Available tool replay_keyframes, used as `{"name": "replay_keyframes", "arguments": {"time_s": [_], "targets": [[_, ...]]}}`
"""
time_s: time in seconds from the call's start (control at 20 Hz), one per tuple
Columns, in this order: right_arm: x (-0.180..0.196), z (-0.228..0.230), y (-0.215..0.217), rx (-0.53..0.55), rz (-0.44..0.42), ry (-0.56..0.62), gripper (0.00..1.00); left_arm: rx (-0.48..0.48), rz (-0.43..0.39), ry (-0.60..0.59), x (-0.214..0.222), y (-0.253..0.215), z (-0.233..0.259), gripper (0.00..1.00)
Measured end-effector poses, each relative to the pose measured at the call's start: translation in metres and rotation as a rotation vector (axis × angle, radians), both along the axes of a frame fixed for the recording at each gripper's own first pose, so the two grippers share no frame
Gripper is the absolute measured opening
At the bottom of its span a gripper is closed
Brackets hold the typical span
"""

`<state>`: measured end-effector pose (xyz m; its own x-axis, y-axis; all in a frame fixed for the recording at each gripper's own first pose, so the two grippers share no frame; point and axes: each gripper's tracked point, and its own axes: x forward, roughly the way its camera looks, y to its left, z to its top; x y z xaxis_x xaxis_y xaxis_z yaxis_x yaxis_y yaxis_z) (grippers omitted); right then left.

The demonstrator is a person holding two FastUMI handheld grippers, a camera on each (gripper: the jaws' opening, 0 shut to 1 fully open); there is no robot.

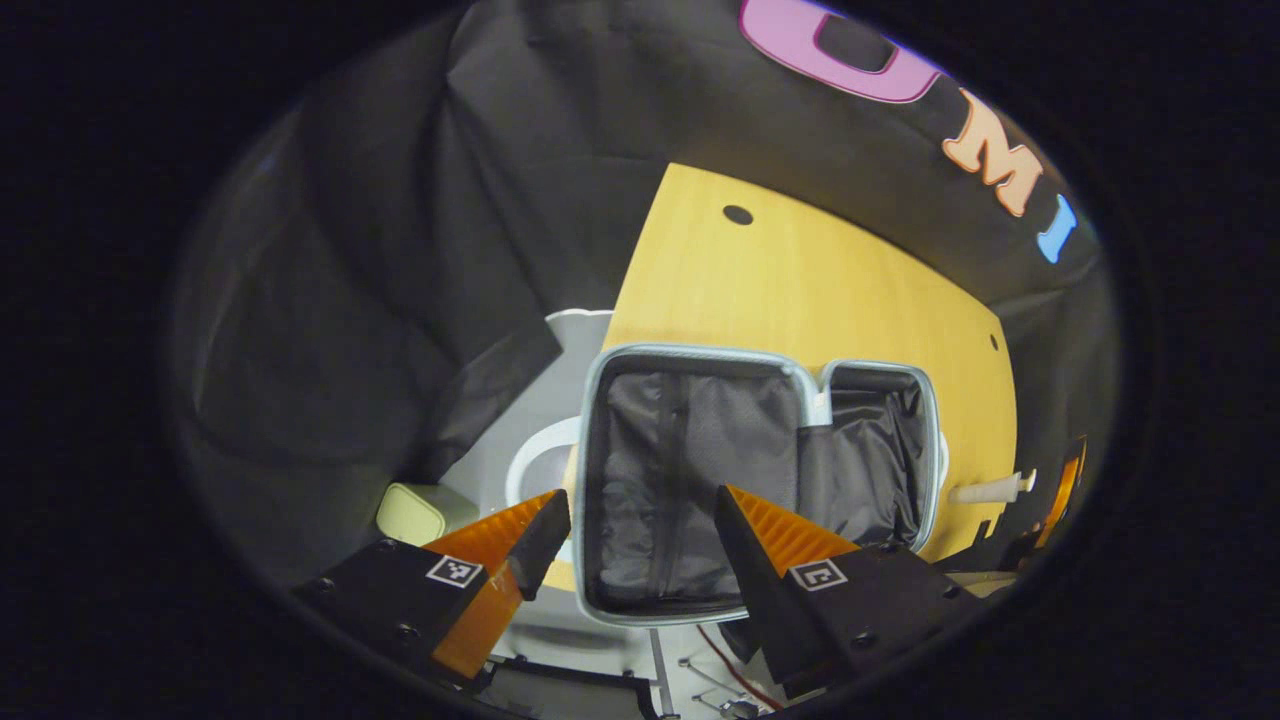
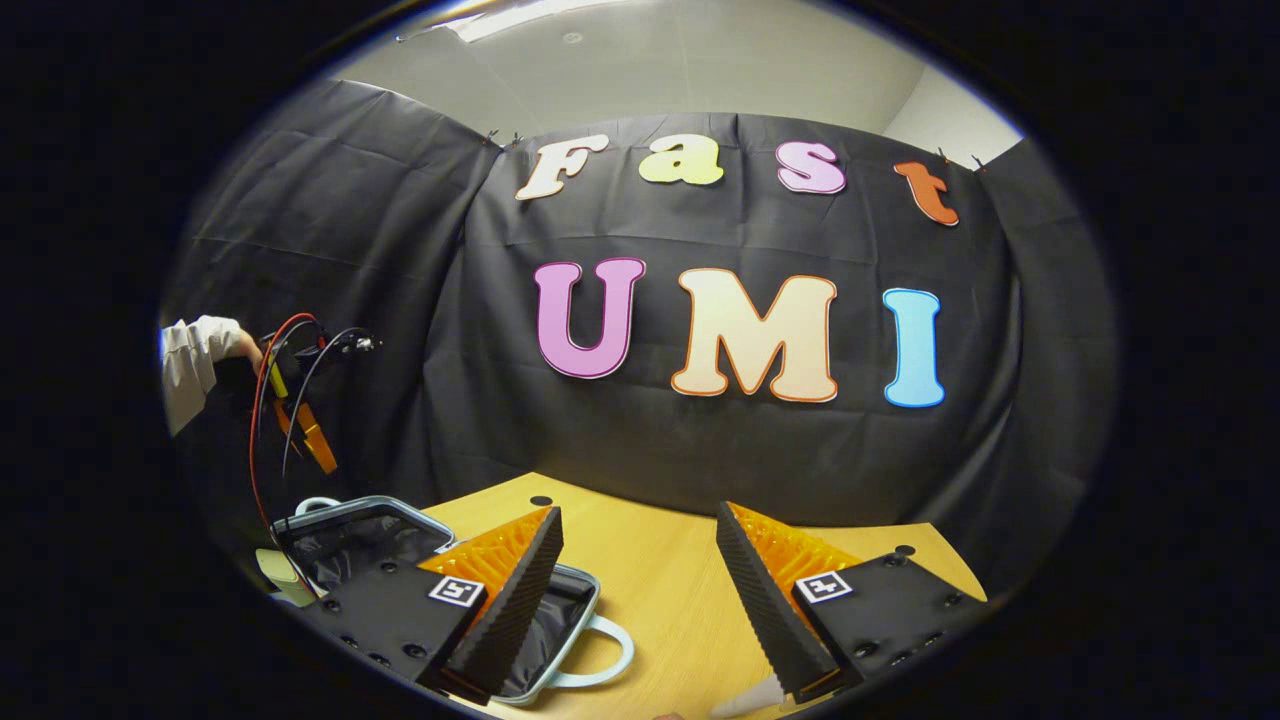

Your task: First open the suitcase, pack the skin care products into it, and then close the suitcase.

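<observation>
The suitcase lies open on the wooden table, both halves showing grey lining inside a pale blue rim. My left gripper hangs above it, looking down, open with nothing between its fingers. A cream bottle lies on the table just right of the suitcase. In the right gripper view my right gripper is open and empty, low over the table beside the suitcase. The white tip of a bottle pokes in under its right finger. A hand in a white sleeve holds the left gripper above the suitcase.
A pale green object sits off the table's left edge next to a white ring shape. Red and black cables hang from the left gripper. Black cloth walls close the booth behind the table.
</observation>
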<state>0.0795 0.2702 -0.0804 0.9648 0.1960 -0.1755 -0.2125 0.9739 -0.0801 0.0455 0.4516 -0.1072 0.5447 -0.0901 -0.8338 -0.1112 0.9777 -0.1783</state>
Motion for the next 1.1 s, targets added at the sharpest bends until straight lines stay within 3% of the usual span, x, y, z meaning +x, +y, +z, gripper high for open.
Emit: {"name": "replay_keyframes", "arguments": {"time_s": [0.15, 0.25, 0.4, 0.55, 0.7, 0.85, 1.1], "targets": [[-0.001, 0.003, -0.008, -0.005, -0.015, -0.009, 0.96, 0.054, 0.001, -0.085, 0.014, -0.011, 0.018, 0.96], [-0.002, 0.007, -0.018, -0.002, -0.027, -0.016, 0.97, 0.105, 0.021, -0.218, 0.034, -0.022, 0.040, 0.97], [-0.001, 0.016, -0.035, 0.009, -0.032, -0.027, 0.96, 0.152, 0.041, -0.498, 0.058, -0.055, 0.092, 0.96], [-0.004, 0.035, -0.060, 0.015, -0.035, -0.063, 0.96, 0.117, 0.106, -0.796, 0.069, -0.103, 0.158, 0.95], [-0.007, 0.050, -0.088, 0.029, -0.044, -0.091, 0.96, 0.079, 0.168, -1.070, 0.059, -0.145, 0.214, 0.93], [-0.010, 0.063, -0.117, 0.039, -0.056, -0.116, 0.96, 0.121, 0.201, -1.244, 0.036, -0.177, 0.251, 0.95], [-0.023, 0.081, -0.159, 0.051, -0.082, -0.161, 0.96, -0.022, 0.189, -1.475, -0.019, -0.248, 0.304, 0.95]]}}
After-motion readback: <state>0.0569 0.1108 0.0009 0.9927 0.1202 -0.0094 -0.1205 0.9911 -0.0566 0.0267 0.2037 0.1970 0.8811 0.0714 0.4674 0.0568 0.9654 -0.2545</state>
